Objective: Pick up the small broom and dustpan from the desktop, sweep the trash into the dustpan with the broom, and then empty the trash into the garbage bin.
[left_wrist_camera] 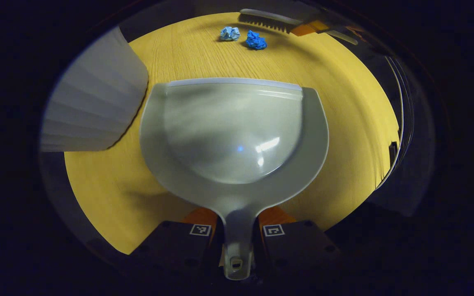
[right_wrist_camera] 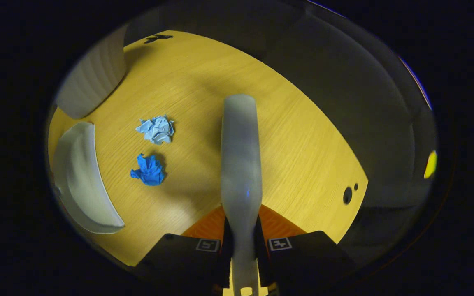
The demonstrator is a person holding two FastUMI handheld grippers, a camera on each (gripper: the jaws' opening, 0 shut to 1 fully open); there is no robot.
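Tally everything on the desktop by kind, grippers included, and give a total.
Crumpled paper scraps: 2 (light blue, dark blue)
Dustpan: 1
Broom: 1
Garbage bin: 1
Grippers: 2 (left gripper, right gripper)
Total: 7

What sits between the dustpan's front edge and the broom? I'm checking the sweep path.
Two crumpled paper balls, light blue and dark blue, lie on bare desktop between the dustpan and the broom, as the left gripper view shows.

Each gripper, the left gripper [left_wrist_camera: 237, 230] and the right gripper [right_wrist_camera: 243, 242], carries two broad, blocky jaws with a small square black-and-white marker on top of each. Round screw recesses dot the left pair's upper faces.
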